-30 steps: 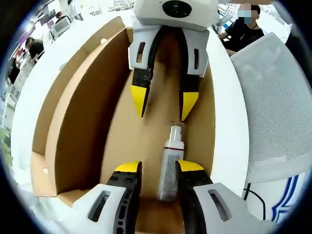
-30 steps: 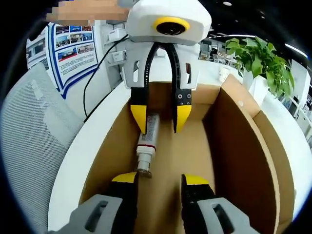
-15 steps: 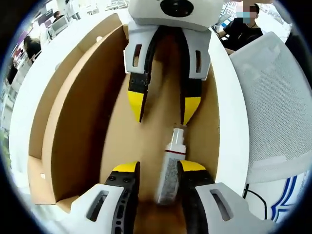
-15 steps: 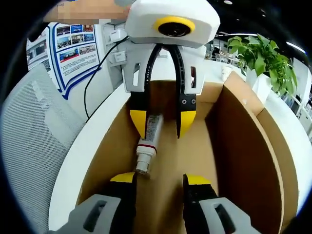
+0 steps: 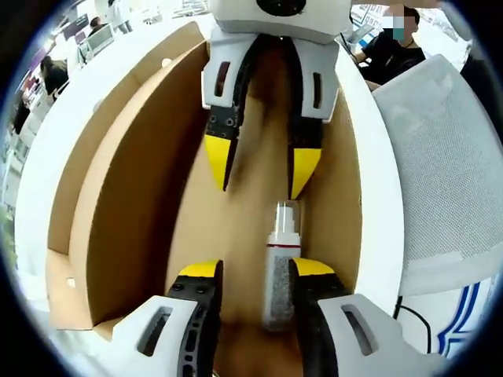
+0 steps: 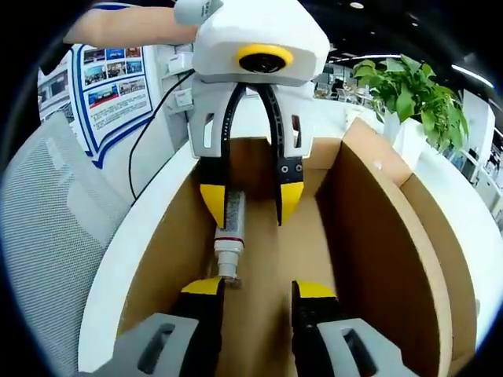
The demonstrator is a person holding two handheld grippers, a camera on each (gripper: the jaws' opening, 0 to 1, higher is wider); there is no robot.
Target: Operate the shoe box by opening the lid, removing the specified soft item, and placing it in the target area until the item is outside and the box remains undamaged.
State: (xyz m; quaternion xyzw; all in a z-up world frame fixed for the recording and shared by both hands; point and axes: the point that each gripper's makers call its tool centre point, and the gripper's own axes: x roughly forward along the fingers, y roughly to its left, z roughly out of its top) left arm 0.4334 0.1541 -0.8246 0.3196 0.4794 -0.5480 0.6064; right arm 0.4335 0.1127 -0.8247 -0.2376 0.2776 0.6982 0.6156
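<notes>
**Lid open, reaching for the tube**

We see the tube [image 5: 280, 259] lying on the box [image 5: 134, 181] floor. Left gripper [image 5: 251, 271] open, straddling its body, holding nothing. Right gripper [image 6: 255, 289] open beside its cap, empty. Next, we'd guess: pinch, lift out.

A white tabletop [image 6: 149, 236] runs along both sides of the scene. Just beside it stands a grey mesh chair back [image 5: 440, 181], seen again in the right gripper view [image 6: 47, 259]. Beyond the tabletop, a green potted plant [image 6: 409, 98] rises at the far edge. A poster board with blue borders [image 6: 110, 86] stands behind the chair, a black cable [image 6: 145, 137] hanging near it. A person in dark clothes [image 5: 389, 51] sits beyond the tabletop's far end.
</notes>
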